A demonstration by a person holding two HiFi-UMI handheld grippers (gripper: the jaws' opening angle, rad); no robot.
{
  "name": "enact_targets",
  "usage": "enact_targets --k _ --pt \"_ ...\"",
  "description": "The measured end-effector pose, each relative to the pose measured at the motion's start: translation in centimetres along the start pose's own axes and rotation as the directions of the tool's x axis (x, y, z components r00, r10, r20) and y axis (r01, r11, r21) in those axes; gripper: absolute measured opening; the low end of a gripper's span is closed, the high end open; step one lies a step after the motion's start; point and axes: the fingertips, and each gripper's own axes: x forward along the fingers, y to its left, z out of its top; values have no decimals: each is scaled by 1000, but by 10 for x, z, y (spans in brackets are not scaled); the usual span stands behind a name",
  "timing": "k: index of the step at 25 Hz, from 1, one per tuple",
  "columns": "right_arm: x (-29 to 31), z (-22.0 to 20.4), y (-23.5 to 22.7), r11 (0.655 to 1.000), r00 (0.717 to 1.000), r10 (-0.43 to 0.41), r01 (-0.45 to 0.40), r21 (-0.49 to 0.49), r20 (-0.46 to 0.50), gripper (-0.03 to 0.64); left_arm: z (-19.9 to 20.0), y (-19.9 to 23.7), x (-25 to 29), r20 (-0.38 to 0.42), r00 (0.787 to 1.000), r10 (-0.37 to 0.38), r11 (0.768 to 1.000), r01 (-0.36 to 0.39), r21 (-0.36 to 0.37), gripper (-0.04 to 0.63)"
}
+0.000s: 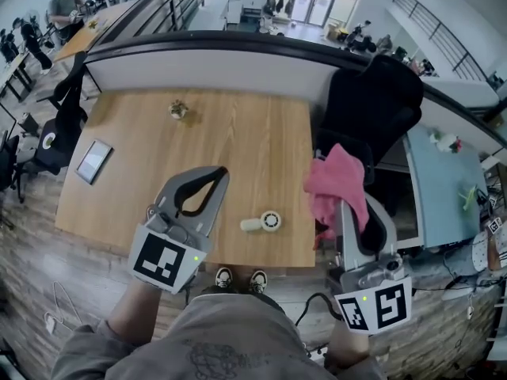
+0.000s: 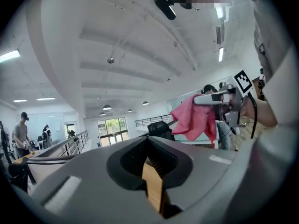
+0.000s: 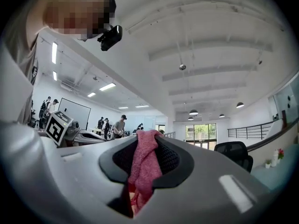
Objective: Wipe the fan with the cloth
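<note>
The small object (image 1: 178, 110) at the far side of the surface (image 1: 238, 149) is too small to identify. The flat device (image 1: 94, 161) at left may be a tablet or a phone; cannot tell. The cloth (image 1: 337, 184) hides the right gripper (image 1: 358, 206) jaw tips and part of the surface's right edge. Fan (image 1: 262, 222) detail is too small to resolve.

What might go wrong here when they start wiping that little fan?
The small white handheld fan lies loose near the front edge of the wooden table. A wiping push might knock it off, since the left gripper is shut on nothing. The pink cloth hangs from the right gripper, whose jaws pinch only a fold, so it might slip out.
</note>
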Motion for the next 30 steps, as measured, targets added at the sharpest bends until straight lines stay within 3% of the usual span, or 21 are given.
enact_targets --k 8,12,18,20,26,30 --pt "-13 -17 7 999 999 8 -10 -37 -53 74 -13 -1 -20 -34 999 31 999 -30 29 2" --pt "-12 -44 9 1000 993 3 -5 -17 -120 74 -31 -6 -22 -66 998 8 1000 -7 15 2" --pt "-25 -73 11 996 987 -6 20 86 -162 74 -69 -27 -16 -113 992 -47 998 52 36 2" --pt "-24 -79 11 997 983 -5 20 81 -181 74 -72 -31 -15 -120 991 -63 996 69 52 2" --pt "-20 -83 9 996 981 14 3 86 -194 74 -72 -33 -10 -117 991 -63 998 64 0 2" --pt "-21 -84 13 996 979 8 9 84 -204 74 -74 -29 -14 -121 990 -78 996 82 26 2"
